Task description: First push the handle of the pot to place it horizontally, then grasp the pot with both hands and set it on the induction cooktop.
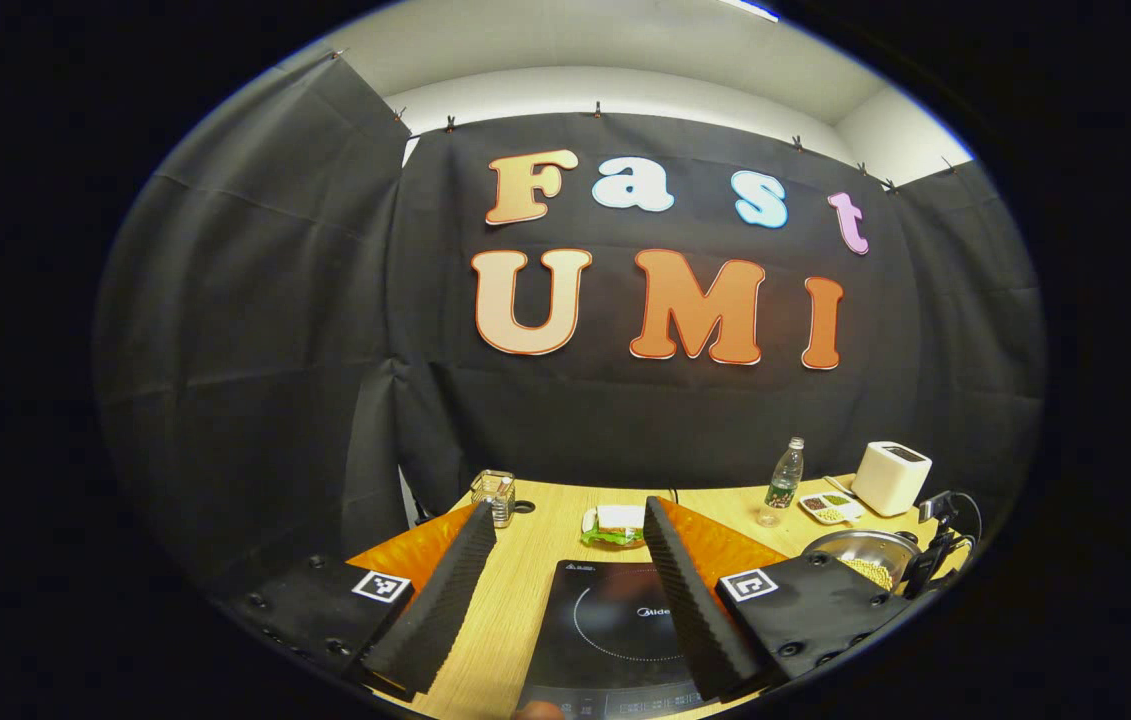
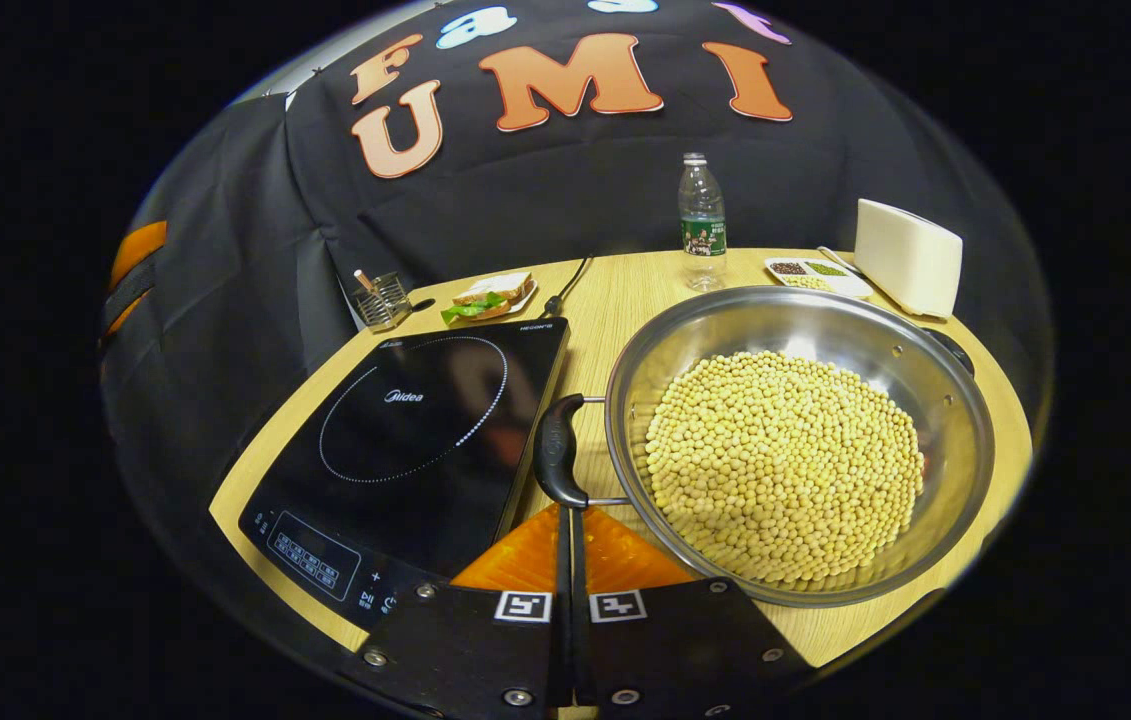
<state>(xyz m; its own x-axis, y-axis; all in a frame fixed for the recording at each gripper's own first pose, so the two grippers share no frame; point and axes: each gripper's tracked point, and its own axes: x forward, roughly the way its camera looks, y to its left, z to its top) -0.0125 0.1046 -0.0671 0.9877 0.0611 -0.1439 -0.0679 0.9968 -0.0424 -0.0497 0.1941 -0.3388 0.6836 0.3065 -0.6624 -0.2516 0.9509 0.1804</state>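
Pot (image 2: 795, 440), steel, heaped with yellow beans: centre right of right gripper view, on the surface (image 2: 615, 290) beside the induction cooktop (image 2: 405, 440), not yet on it. Black side handle (image 2: 557, 450): at pot's left rim, just above right gripper (image 2: 565, 520), fingers together, tips at it. Left gripper (image 1: 565, 590): fingers apart, empty, over cooktop. Pushing apparently underway; lift outstanding. Surface: wooden, backed by black cloth; bottle (image 2: 701, 222), white appliance (image 2: 907, 256) upper right.

— Where's the pot (image 2: 795, 440)?
— On the wooden table, just right of the induction cooktop (image 2: 405, 440). Shiny steel, wide, heaped with yellow soybeans (image 2: 785, 465).
— And its handle (image 2: 557, 450)?
— Black, on the rim facing the cooktop, lying level. The cooktop's flat, black glass, nothing on it.
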